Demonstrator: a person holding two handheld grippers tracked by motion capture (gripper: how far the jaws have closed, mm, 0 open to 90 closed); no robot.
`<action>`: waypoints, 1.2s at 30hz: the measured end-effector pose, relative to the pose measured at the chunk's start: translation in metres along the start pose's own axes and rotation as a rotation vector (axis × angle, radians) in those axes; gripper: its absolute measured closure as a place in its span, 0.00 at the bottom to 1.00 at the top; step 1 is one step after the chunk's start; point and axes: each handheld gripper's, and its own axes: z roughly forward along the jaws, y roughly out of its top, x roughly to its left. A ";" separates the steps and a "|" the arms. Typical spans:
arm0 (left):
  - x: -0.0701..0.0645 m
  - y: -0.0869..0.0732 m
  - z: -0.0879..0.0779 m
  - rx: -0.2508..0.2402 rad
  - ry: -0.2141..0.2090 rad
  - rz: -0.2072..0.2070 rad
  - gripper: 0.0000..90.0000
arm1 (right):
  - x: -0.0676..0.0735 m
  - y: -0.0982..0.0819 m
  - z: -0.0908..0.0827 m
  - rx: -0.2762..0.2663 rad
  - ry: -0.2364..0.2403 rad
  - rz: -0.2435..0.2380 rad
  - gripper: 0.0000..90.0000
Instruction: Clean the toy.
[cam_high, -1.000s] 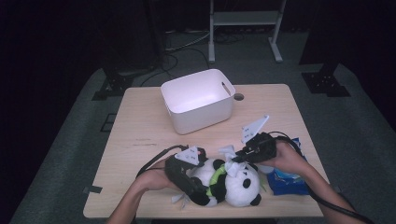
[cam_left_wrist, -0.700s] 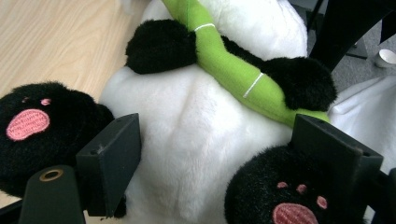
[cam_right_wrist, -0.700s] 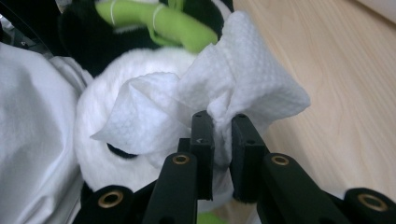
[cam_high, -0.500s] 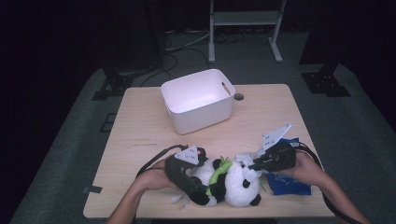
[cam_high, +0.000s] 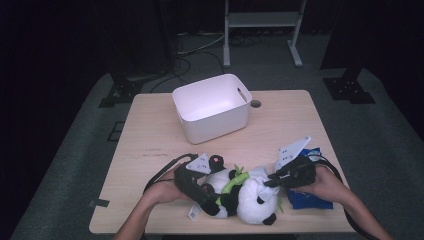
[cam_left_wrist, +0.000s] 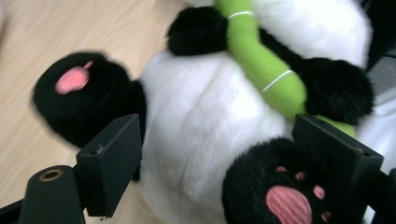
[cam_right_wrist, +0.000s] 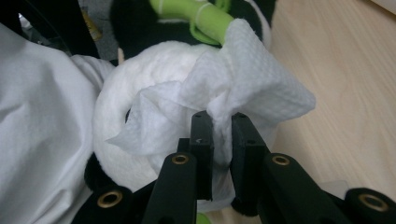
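1. Panda plush (cam_high: 245, 195), in the high view, is lying on its back at the near edge of the worktop (cam_high: 150, 135), at about 6 o'clock from the white bin (cam_high: 212, 107). Its long axis is running roughly from 9 to 3 o'clock, feet toward the left tongs (cam_high: 212, 192) and head toward the right tongs (cam_high: 270, 181). The right tongs are sitting nearer the head, with a blue packet (cam_high: 310, 197) lying just beside that hand at 3 o'clock. Fine contact at either set of tips is getting lost in the fur from up here.

2. Panda plush (cam_left_wrist: 210, 116), in the left gripper view, is filling the gap between the left tongs (cam_left_wrist: 233, 154), whose jaws are standing wide around the white belly and a black foot; the toy is seated between them and appears gripped at the hips. A green bamboo stalk (cam_left_wrist: 261, 60) is crossing the chest toward 1 o'clock. The head is being cut off by the frame.

3. White wipe (cam_right_wrist: 233, 93), in the right gripper view, is being pinched by the nearly closed right tongs (cam_right_wrist: 222, 135), bunching upward at 12 o'clock against the toy's white head (cam_right_wrist: 126, 116). White fabric at 9 o'clock is hard to identify.
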 end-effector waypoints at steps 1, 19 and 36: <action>0.001 -0.001 0.000 0.002 0.004 -0.002 0.18 | 0.001 0.001 0.001 0.003 0.003 -0.006 0.89; -0.001 0.044 -0.002 -0.002 -0.136 0.073 0.17 | -0.006 0.015 0.017 0.012 -0.015 -0.028 0.89; 0.011 0.059 0.032 0.174 -0.128 0.124 0.40 | -0.011 0.033 0.029 0.017 -0.030 -0.070 0.89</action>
